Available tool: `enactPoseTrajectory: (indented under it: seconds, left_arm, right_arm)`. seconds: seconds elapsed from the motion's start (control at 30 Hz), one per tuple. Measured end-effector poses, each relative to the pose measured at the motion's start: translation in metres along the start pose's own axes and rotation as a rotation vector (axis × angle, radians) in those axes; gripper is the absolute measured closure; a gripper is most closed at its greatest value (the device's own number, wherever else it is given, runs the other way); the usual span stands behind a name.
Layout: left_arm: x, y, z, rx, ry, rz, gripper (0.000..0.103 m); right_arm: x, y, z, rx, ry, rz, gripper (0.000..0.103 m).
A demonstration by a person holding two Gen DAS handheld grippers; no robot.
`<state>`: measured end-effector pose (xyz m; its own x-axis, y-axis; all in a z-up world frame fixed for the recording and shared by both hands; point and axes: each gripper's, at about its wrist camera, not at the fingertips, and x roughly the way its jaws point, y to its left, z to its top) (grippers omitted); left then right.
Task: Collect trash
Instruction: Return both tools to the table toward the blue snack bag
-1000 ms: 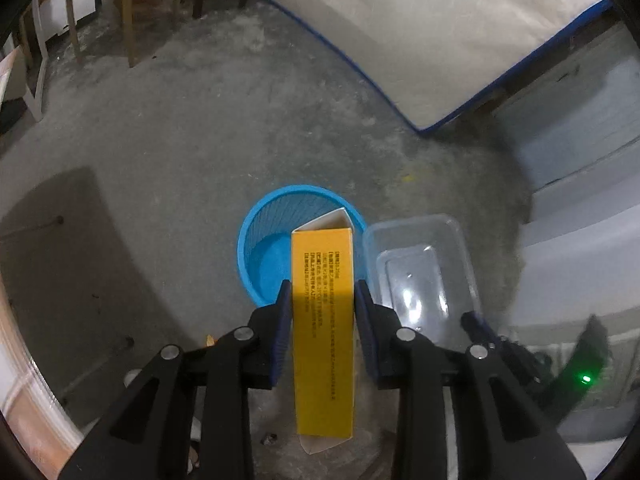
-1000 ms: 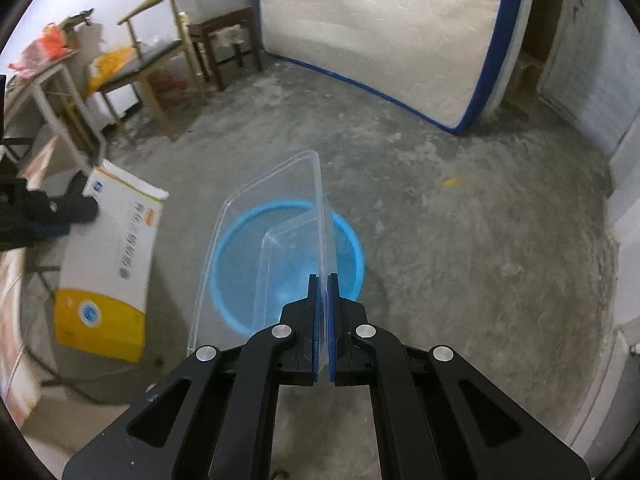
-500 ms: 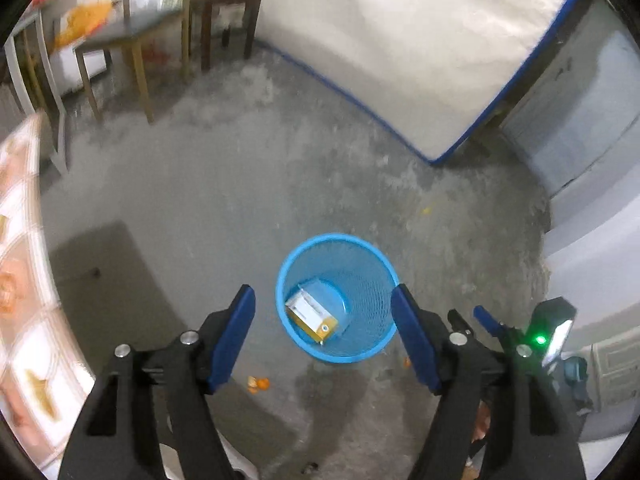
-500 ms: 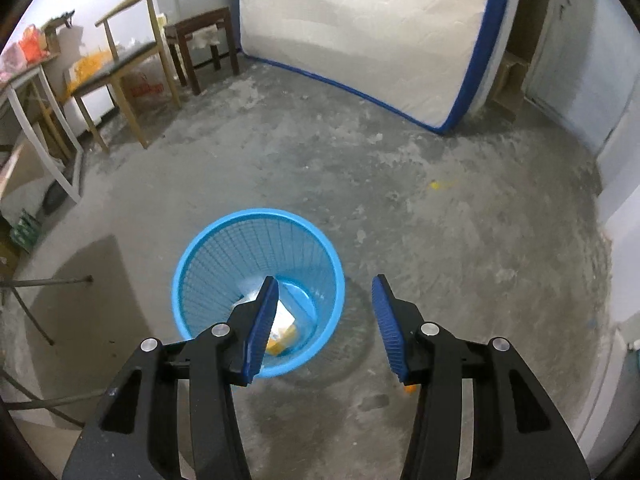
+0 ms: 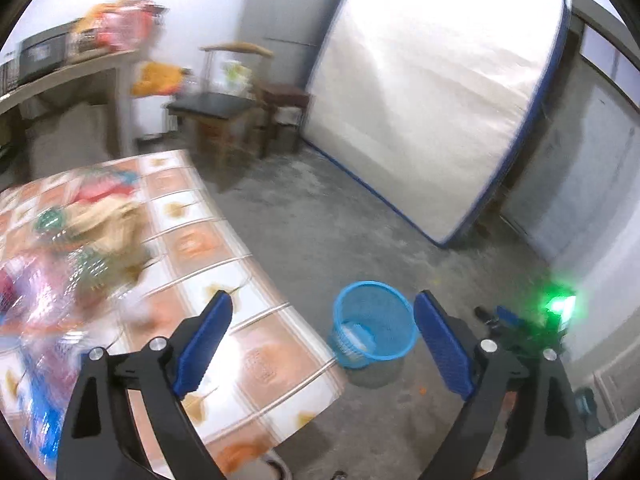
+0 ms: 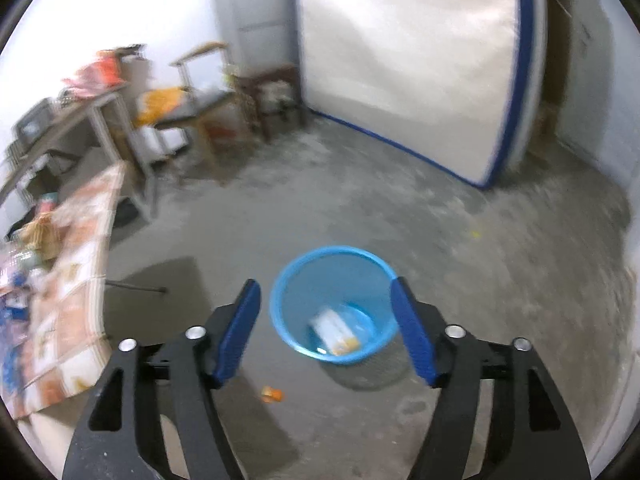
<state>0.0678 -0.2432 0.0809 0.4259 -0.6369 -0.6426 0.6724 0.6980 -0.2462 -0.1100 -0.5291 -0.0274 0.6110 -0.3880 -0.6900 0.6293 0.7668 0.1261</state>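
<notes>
Both my left gripper (image 5: 322,338) and right gripper (image 6: 325,328) had just been opening and hung empty, while the light, crushable wrappers (image 5: 80,248) (best pinched at a loose edge) lay on the table (image 5: 256,344) at ten o'clock of the bin (image 5: 374,334).

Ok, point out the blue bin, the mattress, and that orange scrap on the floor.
blue bin (image 6: 280,300): right wrist view, left rim.
mattress (image 6: 400,60): right wrist view, white face.
orange scrap (image 6: 272,394): right wrist view, its middle.
</notes>
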Motion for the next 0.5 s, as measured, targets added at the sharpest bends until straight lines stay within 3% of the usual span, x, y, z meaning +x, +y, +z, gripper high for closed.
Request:
enactPoseTrajectory:
  seconds: [0.1, 0.23, 0.3, 0.5]
  left_arm:
    - [-0.034, 0.027, -0.035, -0.048, -0.066, 0.119, 0.009]
    - [-0.061, 0.059, -0.079, -0.086, -0.076, 0.209, 0.006]
    - [-0.075, 0.076, -0.102, -0.129, -0.087, 0.217, 0.006]
    - [-0.100, 0.125, -0.150, -0.250, -0.086, 0.248, 0.006]
  right_arm:
    - [-0.018, 0.043, 0.006, -0.074, -0.045, 0.095, 0.022]
    - [-0.030, 0.115, 0.008, -0.207, -0.037, 0.231, 0.012]
    - [-0.034, 0.158, 0.006, -0.289, -0.019, 0.297, 0.008]
    - [-0.041, 0.260, -0.021, -0.453, 0.084, 0.490, 0.008]
